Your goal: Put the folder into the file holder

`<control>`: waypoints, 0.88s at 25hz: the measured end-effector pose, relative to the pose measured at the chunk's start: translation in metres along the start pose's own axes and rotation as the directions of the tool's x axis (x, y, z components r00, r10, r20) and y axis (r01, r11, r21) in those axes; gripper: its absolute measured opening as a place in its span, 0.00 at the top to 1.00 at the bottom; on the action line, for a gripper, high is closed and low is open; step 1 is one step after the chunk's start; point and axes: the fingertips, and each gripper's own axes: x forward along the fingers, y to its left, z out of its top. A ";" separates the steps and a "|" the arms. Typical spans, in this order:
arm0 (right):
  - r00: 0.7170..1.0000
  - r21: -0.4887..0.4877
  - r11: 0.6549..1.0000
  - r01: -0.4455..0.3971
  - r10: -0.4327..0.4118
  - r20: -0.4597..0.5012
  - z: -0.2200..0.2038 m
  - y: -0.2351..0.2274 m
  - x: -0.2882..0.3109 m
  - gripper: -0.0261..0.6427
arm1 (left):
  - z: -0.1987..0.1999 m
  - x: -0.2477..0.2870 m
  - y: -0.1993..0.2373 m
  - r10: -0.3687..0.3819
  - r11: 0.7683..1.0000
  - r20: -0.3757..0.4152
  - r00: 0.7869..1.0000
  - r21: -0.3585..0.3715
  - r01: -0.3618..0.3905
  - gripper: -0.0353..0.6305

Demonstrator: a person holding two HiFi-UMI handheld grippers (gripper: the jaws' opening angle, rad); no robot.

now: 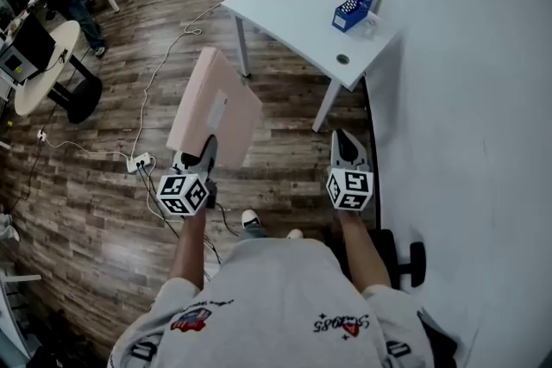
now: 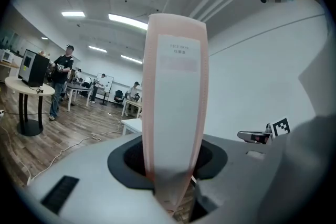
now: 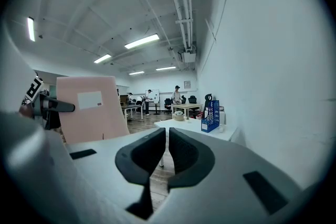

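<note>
Your left gripper (image 1: 205, 152) is clamped on the pink folder (image 1: 216, 108). In the left gripper view its dark, curved jaws press in on both sides of the folder's narrow spine (image 2: 176, 113), which stands upright between them. The spine has a pale matte face edged with finely ribbed pink strips, and a small printed label (image 2: 177, 57) near its rounded top. From the head view the folder is a flat, stiff rectangular slab with a smooth, dull surface. You hold it in the air over the wood-plank floor (image 1: 112, 125), leaning away from you and well short of the table (image 1: 293, 21). Your right gripper (image 1: 348, 142) hangs level beside the smooth white wall (image 1: 466, 99). In the right gripper view its two black, ridged pads (image 3: 181, 152) are drawn together, with only a thin seam between them and nothing inside. That view also shows the folder's broad face (image 3: 89, 113) to the left, with a white rectangular sticker on it. The blue file holder (image 1: 357, 0) is a slotted plastic rack with sloping sides. It stands at the far end of the white, glossy tabletop, close to the wall and well apart from the folder. A thin, pale cable (image 1: 164, 56) snakes across the floorboards to a white power strip (image 1: 141, 160) near your left gripper.
</note>
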 end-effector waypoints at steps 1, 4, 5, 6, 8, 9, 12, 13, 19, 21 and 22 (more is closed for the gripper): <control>1.000 0.000 1.000 0.001 -0.001 -0.006 0.000 0.001 0.003 0.95 | 0.001 0.004 0.002 -0.004 1.000 -0.002 1.000 -0.002 0.004 0.73; 1.000 -0.004 1.000 0.019 -0.019 -0.017 0.002 0.001 0.011 0.97 | 0.002 0.016 0.008 -0.020 1.000 -0.006 1.000 -0.015 0.020 0.73; 0.999 -0.005 1.000 0.027 -0.027 -0.021 0.001 0.001 0.014 0.97 | 0.002 0.021 0.010 -0.027 0.999 -0.006 1.000 -0.020 0.026 0.73; 0.999 -0.006 0.999 0.034 -0.034 -0.027 0.000 0.000 0.016 0.97 | 0.002 0.025 0.011 -0.033 0.999 -0.007 0.999 -0.024 0.032 0.74; 0.998 -0.007 0.999 0.049 -0.049 -0.038 -0.003 -0.002 0.020 0.97 | 0.001 0.034 0.015 -0.048 0.998 -0.011 0.999 -0.030 0.047 0.74; 0.997 -0.006 0.998 0.057 -0.058 -0.043 -0.004 -0.004 0.021 0.97 | 0.000 0.039 0.016 -0.057 0.998 -0.015 0.998 -0.033 0.057 0.74; 0.995 -0.002 0.997 0.082 -0.082 -0.051 -0.005 -0.006 0.029 0.97 | 0.003 0.055 0.022 -0.089 0.995 -0.022 0.996 -0.035 0.088 0.74; 0.995 0.000 0.996 0.089 -0.089 -0.052 -0.005 -0.006 0.033 0.97 | 0.004 0.060 0.025 -0.098 0.995 -0.023 0.995 -0.036 0.097 0.74; 0.991 -0.001 0.993 0.118 -0.118 -0.061 -0.002 0.004 0.060 0.97 | 0.012 0.088 0.047 -0.144 0.989 -0.030 0.989 -0.042 0.143 0.74; 0.990 -0.001 0.992 0.123 -0.123 -0.064 -0.001 0.012 0.069 0.97 | 0.014 0.092 0.057 -0.158 0.987 -0.034 0.987 -0.045 0.156 0.74; 0.990 0.000 0.992 0.125 -0.125 -0.066 -0.001 0.017 0.073 0.97 | 0.015 0.094 0.063 -0.163 0.986 -0.035 0.986 -0.048 0.161 0.74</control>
